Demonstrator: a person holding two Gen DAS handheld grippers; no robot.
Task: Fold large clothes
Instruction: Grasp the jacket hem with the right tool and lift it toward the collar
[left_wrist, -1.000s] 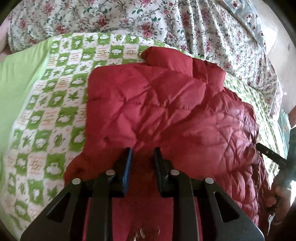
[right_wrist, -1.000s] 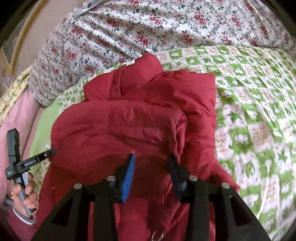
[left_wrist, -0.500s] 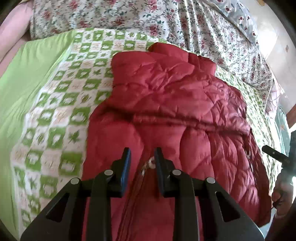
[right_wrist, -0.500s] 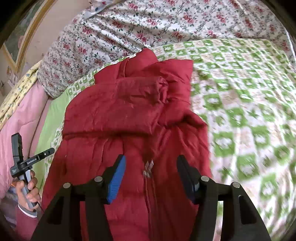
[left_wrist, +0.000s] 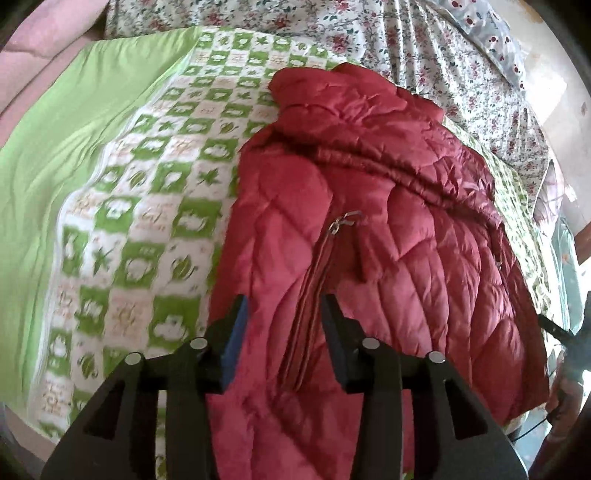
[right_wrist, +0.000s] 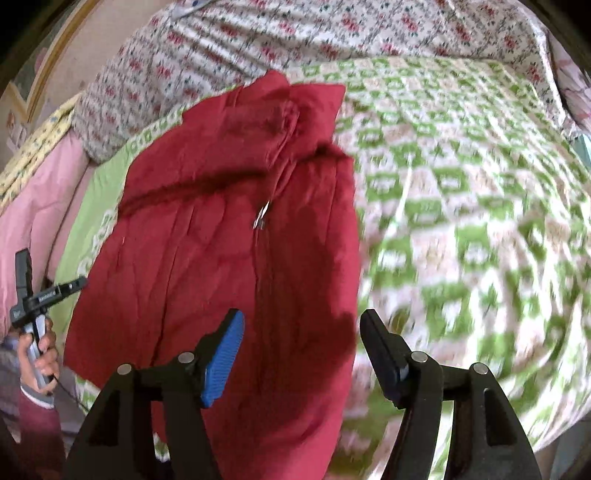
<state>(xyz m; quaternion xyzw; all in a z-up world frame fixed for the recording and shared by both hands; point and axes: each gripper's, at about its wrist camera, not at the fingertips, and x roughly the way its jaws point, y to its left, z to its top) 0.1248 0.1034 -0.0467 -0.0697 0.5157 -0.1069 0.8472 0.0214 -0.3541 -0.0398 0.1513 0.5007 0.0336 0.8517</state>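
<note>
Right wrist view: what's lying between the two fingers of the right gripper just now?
The right gripper has the red jacket lower right edge between its opening fingers, unpinched, plus a strip of green checked bedspread by the other finger.

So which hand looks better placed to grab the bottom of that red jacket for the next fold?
Probably the left gripper: its opening jaws sit over the red jacket, straddling the zip. The right gripper, also opening, hangs over the jacket's edge, one finger over the green checked blanket.
</note>
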